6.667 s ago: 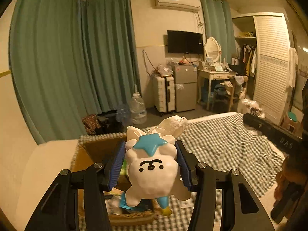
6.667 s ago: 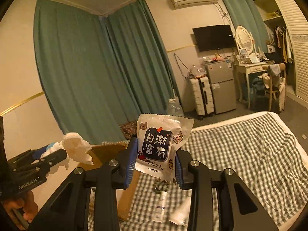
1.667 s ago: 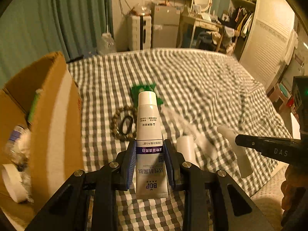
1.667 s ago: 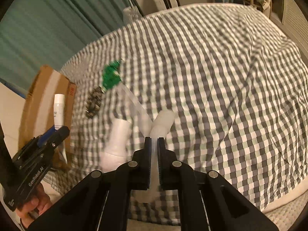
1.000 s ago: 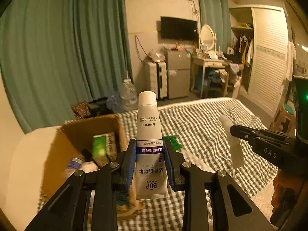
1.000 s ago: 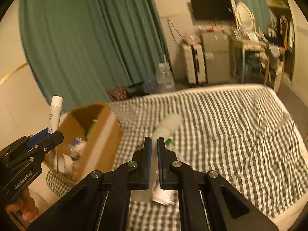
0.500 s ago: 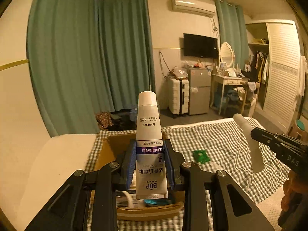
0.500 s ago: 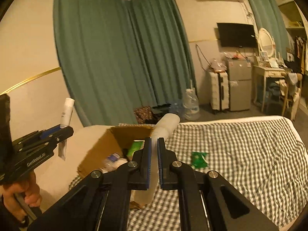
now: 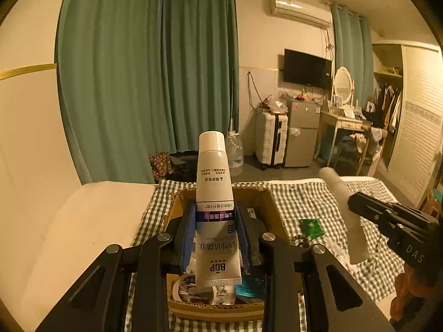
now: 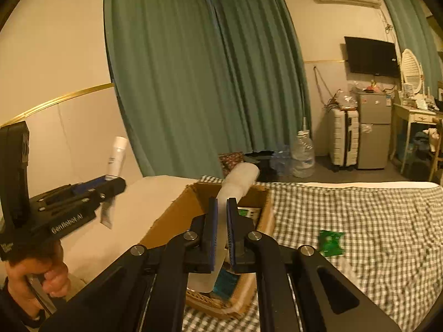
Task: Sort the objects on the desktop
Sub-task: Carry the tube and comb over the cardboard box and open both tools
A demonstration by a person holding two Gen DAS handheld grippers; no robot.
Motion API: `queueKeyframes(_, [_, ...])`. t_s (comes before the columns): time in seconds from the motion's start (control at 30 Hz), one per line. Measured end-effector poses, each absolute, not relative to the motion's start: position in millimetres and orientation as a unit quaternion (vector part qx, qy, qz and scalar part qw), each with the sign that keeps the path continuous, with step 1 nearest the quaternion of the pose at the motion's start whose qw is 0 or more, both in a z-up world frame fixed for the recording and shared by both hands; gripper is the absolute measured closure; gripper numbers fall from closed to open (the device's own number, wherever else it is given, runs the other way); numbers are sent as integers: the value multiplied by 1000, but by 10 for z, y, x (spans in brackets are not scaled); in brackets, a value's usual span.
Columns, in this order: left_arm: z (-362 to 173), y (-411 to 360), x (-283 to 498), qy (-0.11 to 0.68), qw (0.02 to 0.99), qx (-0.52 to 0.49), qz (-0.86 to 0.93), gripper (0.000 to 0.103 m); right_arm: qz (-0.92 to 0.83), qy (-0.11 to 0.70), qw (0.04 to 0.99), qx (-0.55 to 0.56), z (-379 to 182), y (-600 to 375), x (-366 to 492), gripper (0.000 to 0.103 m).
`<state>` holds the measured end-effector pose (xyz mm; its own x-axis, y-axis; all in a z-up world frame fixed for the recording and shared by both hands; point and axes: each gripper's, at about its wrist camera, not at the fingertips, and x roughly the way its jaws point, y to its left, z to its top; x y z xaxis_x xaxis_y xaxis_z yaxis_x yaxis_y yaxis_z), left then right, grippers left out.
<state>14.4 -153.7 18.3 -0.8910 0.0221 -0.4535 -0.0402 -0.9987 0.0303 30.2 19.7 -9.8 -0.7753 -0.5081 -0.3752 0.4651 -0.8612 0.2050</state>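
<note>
My left gripper [image 9: 216, 235] is shut on a white BOP tube [image 9: 214, 193], held cap up above the open cardboard box [image 9: 272, 213]. The tube also shows in the right wrist view [image 10: 116, 152]. My right gripper [image 10: 220, 229] is shut on a frosted white tube [image 10: 235, 182], also held above the box [image 10: 171, 218]. That tube shows in the left wrist view [image 9: 343, 207], to the right of the box. The box holds several small items.
The box stands on a bed with a checked cover [image 10: 373, 221]. A green packet [image 10: 330, 242] and a bead bracelet [image 9: 300, 240] lie on the cover right of the box. A cream headboard [image 9: 69, 235] is to the left.
Both grippers have risen and tilted up, each keeping its tube. The left one has moved over the box, which now sits lower in its view.
</note>
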Motion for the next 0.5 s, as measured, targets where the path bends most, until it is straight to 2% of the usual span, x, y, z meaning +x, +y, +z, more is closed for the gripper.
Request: queueKeyframes(0.5, [-526,-1479,-575,30,-4,-343,939,75,-915,-9,315,252,-688,-423,-284,97])
